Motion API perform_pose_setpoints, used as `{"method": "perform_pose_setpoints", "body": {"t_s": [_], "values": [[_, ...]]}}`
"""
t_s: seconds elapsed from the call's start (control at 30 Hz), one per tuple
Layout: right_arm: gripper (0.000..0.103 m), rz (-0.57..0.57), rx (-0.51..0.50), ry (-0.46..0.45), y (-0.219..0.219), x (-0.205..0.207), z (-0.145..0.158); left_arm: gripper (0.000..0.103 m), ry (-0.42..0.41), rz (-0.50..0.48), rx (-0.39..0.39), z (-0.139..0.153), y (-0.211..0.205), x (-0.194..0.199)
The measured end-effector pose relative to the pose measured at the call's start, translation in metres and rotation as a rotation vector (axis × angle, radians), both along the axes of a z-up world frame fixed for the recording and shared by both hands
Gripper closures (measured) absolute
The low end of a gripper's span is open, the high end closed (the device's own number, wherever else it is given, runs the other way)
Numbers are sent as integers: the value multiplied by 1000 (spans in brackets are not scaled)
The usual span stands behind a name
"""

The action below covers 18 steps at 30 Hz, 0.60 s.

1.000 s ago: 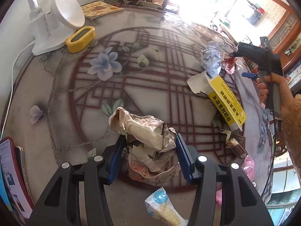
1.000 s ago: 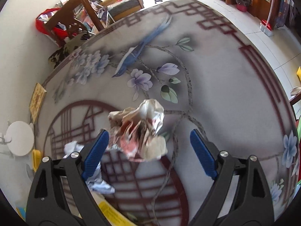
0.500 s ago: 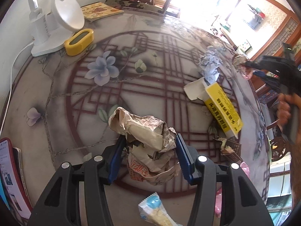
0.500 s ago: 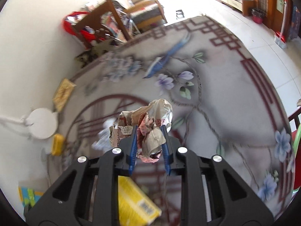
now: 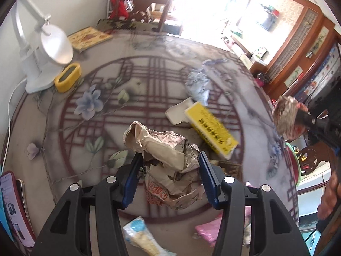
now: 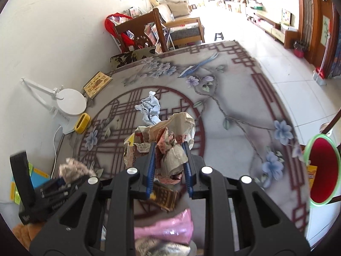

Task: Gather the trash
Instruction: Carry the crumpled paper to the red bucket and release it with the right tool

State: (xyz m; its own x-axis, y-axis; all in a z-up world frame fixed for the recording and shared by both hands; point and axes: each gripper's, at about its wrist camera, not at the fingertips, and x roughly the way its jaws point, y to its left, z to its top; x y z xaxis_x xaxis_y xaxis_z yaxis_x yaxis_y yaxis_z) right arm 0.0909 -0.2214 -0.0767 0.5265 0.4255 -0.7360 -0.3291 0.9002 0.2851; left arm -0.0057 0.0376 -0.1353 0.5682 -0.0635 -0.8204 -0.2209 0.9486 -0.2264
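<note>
My left gripper (image 5: 169, 162) is shut on a crumpled brown paper bag (image 5: 162, 149) and holds it above the patterned table (image 5: 106, 128). My right gripper (image 6: 168, 149) is shut on a crumpled paper wad with red print (image 6: 170, 140), also off the table. The left wrist view shows that wad (image 5: 285, 115) at the table's right edge. Left on the table are a yellow box (image 5: 211, 128), a blue-white paper ball (image 6: 150, 108), a snack wrapper (image 5: 140, 236) and a pink wrapper (image 6: 164, 224). A red bin with a green rim (image 6: 321, 170) stands beside the table at the right.
A white desk lamp (image 5: 49, 49), a yellow case (image 5: 68, 76) and a book (image 5: 89, 37) sit at the table's far left. A phone (image 5: 12, 209) lies at the near left edge. A wooden chair (image 6: 138, 32) stands behind the table.
My right gripper closed on the red-printed wad and lifted it away from the table, pulling back. My left gripper rose a little with the brown bag still in it.
</note>
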Motion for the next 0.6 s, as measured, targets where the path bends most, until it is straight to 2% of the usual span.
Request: {"method": "perform_pose_setpoints", "body": {"t_s": [0.27,0.6], "values": [[79,-30,-2,-69,-33,-28,20,53,-63,-53,4,28,-43,3],[79,-135,12,-87,-104,-35,27,53,-91,-133,12,41,-103,17]]}}
